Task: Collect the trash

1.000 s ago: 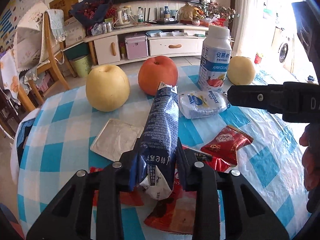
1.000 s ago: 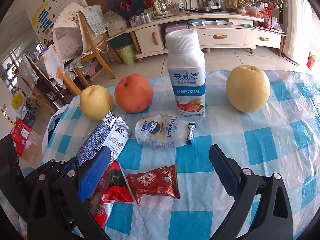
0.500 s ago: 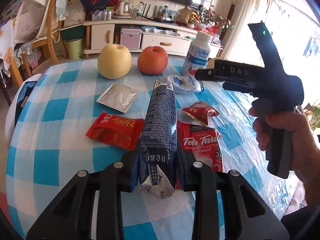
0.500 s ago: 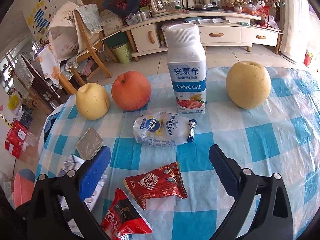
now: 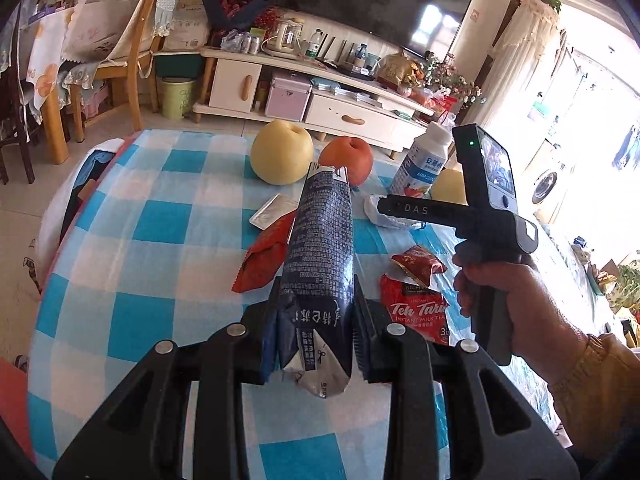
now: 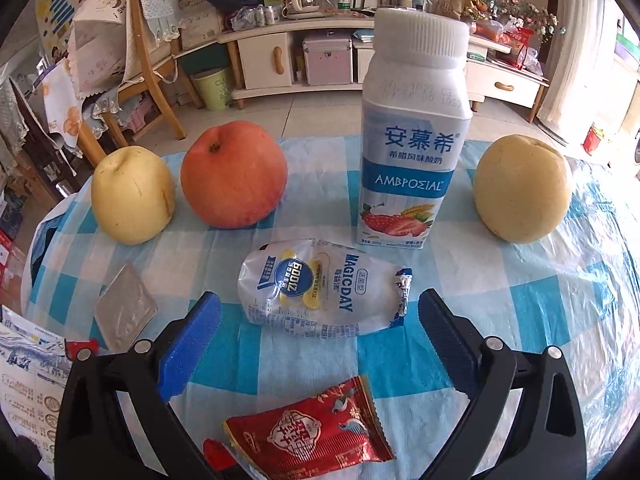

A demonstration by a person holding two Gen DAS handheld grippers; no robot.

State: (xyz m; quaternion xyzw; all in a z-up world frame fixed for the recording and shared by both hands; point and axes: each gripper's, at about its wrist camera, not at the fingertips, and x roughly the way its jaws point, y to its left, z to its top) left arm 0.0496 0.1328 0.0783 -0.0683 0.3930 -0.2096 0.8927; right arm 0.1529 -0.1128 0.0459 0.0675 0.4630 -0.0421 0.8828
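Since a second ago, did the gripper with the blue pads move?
Yes. The right gripper has moved forward toward the yogurt bottle; it now frames the white wrapper instead of the red packet.

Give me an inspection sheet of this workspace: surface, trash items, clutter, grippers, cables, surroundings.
Surface: table with blue-and-white checked cloth.
Job's things: dark blue carton clamped off the table; white Magicday wrapper, small red wrapper, Teh Tarik sachet, red packet and silver foil packet lying flat.
Clutter: two yellow pears, red apple, upright Ambrosial bottle.
Grippers: left hand-held gripper shut on the carton; right hand-held gripper open, the Magicday wrapper between its fingers.
Cables: nothing seen.
Surroundings: TV cabinet, wooden chair, green bin.
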